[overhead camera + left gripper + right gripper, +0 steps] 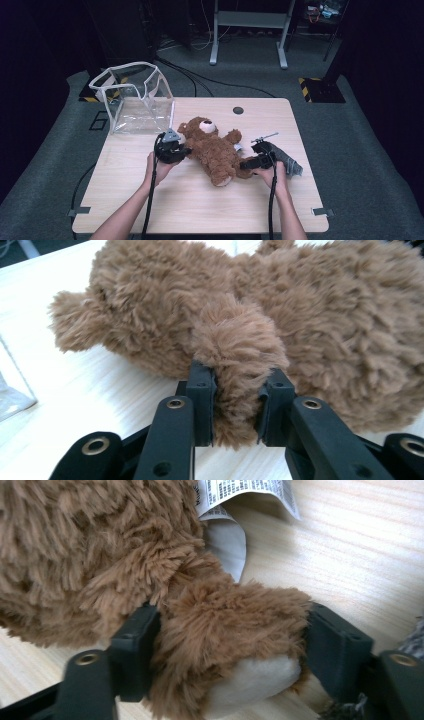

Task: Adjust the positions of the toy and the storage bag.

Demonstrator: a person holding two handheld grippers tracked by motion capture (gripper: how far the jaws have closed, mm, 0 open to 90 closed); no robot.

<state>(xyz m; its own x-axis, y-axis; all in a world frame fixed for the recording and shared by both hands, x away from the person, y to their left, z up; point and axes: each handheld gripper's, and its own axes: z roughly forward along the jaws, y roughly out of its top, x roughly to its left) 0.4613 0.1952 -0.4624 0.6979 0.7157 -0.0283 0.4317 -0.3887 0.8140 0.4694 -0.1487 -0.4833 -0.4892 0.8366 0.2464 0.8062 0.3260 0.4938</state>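
A brown plush teddy bear (216,151) lies on its back in the middle of the wooden table (150,200), head toward the far side. My left gripper (186,152) is shut on one furry arm (239,365), which bulges between the two black jaws. My right gripper (246,164) is shut on a leg, its jaws pressing both sides of the foot with the pale sole (250,680). In the right gripper view, a white printed label (240,495) hangs from the bear's side.
A clear plastic bag with white trim (134,100) stands open at the table's far left corner. A grey cloth item (289,161) and a small metal tool (264,136) lie just right of my right gripper. A round cable hole (238,110) sits near the far edge.
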